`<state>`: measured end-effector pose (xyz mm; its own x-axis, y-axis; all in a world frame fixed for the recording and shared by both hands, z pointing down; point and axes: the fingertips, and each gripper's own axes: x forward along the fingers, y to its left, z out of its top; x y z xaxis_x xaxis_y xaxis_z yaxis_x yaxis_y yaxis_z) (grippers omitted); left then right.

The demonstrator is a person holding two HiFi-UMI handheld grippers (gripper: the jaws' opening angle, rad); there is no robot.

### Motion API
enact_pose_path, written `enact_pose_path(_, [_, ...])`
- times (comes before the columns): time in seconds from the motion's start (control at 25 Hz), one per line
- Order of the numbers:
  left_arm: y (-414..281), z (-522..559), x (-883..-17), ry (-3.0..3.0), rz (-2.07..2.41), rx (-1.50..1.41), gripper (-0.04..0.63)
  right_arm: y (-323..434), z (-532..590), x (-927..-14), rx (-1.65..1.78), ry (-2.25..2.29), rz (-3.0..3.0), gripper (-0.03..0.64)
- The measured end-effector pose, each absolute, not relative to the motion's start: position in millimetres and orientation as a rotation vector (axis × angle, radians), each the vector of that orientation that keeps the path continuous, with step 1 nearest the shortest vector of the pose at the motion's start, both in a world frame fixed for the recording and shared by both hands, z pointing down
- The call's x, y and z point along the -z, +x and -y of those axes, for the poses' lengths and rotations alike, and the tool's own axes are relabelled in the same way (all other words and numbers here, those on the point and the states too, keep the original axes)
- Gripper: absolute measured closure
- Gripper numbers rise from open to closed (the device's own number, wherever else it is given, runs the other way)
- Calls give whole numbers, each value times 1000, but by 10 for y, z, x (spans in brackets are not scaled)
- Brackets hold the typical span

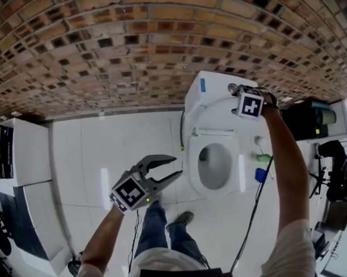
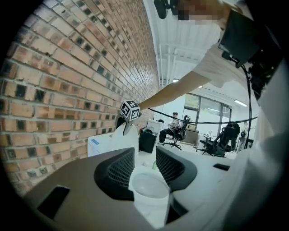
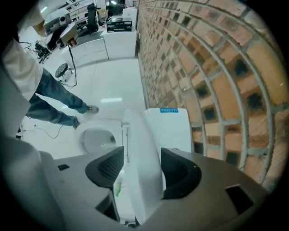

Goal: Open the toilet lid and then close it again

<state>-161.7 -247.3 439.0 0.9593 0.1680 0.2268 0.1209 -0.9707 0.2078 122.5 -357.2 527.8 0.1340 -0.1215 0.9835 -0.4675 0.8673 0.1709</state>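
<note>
The white toilet (image 1: 215,165) stands against the brick wall with its lid (image 1: 217,111) raised upright before the tank (image 1: 212,85). My right gripper (image 1: 244,112) points straight down at the lid's top edge. In the right gripper view that gripper (image 3: 142,153) straddles the lid (image 3: 137,131), whose edge stands between the open jaws; a firm grip does not show. The seat and bowl (image 3: 97,137) lie below. My left gripper (image 1: 177,166) hangs open and empty over the floor left of the bowl. In its own view, that gripper (image 2: 145,155) frames the bowl (image 2: 149,185).
A green brush (image 1: 264,158) and a blue item (image 1: 261,175) lie on the floor right of the toilet. A black bin (image 1: 302,119) stands beyond them. White cabinets (image 1: 25,152) line the left side. The person's foot (image 1: 182,219) is near the bowl's front.
</note>
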Motion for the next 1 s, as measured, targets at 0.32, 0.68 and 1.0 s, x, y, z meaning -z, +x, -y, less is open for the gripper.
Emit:
enact_pose_path(0.32, [-1481, 2376, -4330, 2915, -240, -343, 453, 1069, 3274, -5087, -128, 469, 1379, 499])
enact_pose_path(0.68, [-1091, 1958, -4026, 2984, -293, -239, 453, 256, 1944, -5272, 133, 796, 1406, 492])
enact_pose_path(1.0, [-937, 1214, -4249, 2953, -296, -192, 453, -369, 500, -6541, 246, 952, 1391, 400])
